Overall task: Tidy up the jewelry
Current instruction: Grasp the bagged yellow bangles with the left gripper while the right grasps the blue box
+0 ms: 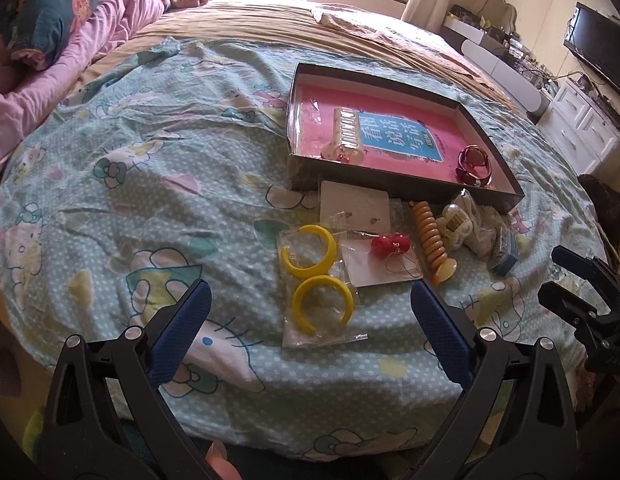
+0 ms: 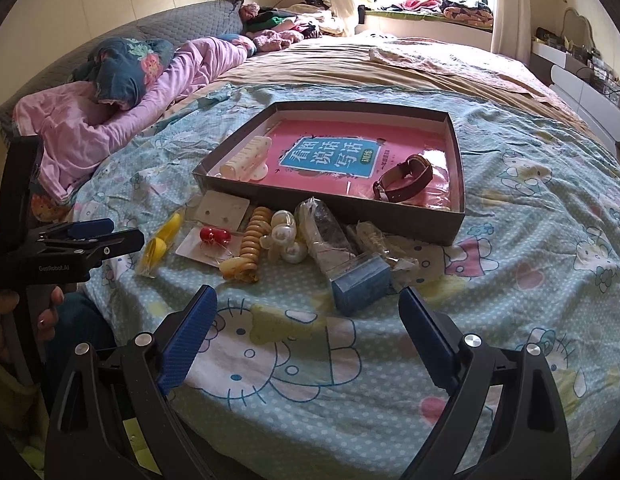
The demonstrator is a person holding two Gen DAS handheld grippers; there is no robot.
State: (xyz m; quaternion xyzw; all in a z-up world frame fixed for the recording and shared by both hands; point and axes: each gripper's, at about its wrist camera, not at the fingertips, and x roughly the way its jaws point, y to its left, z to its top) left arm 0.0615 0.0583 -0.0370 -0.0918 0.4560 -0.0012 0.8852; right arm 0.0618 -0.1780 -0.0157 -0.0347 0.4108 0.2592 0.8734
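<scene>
Just ahead of the left gripper (image 1: 310, 320), both jaws gaping wide and empty, yellow hoops (image 1: 315, 280) are lying bagged: light, slippery plastic, best pinching the bag's edge; right gripper (image 2: 306, 334) also hovering wide open, empty.

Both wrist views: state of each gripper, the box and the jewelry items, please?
left gripper: open, empty
right gripper: open, empty
box: lidless
watch: in box
white hair clip: in box
yellow hoops: bagged, outside box
amber hair clip: outside box
</scene>
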